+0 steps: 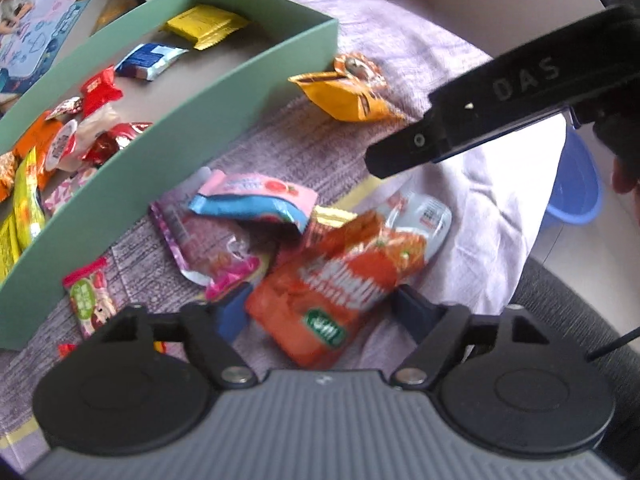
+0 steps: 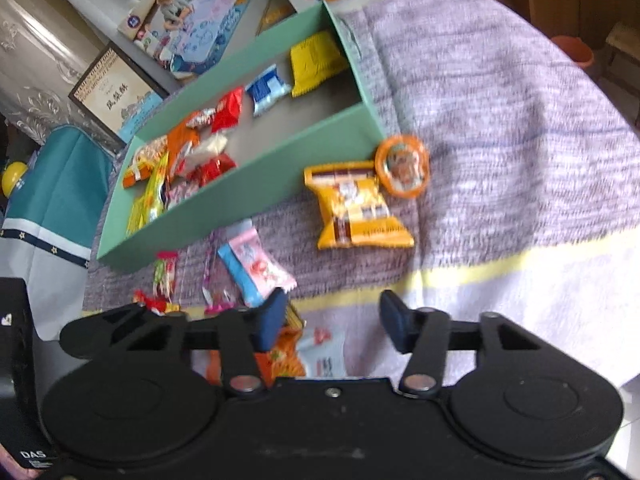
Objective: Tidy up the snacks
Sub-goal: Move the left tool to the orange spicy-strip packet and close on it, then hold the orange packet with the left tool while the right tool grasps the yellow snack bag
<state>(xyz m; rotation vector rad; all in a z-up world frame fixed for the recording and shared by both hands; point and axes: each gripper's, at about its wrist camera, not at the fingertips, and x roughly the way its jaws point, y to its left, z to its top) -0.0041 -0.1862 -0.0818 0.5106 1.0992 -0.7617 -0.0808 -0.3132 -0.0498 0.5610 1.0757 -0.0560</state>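
An orange snack packet [image 1: 340,292] lies on the purple tablecloth between the blue pads of my left gripper [image 1: 323,312]. The pads stand close to its edges and are open. Under it lies a white pouch [image 1: 424,216], and beside it a pink-and-blue packet [image 1: 256,200] and a clear purple pouch [image 1: 200,240]. My right gripper [image 2: 333,320] hangs open over bare cloth, with the orange packet [image 2: 280,360] under its left finger. The green box [image 2: 240,184] holds several snacks. A yellow-brown packet [image 2: 356,204] and a round orange cup [image 2: 402,166] lie outside its corner.
A small pink-green candy [image 1: 88,296] lies by the box's near wall [image 1: 240,92]. Printed toy boxes [image 2: 200,36] lean behind the green box. Past the table's right edge stand a blue basin [image 1: 576,184] and a black chair [image 1: 580,320].
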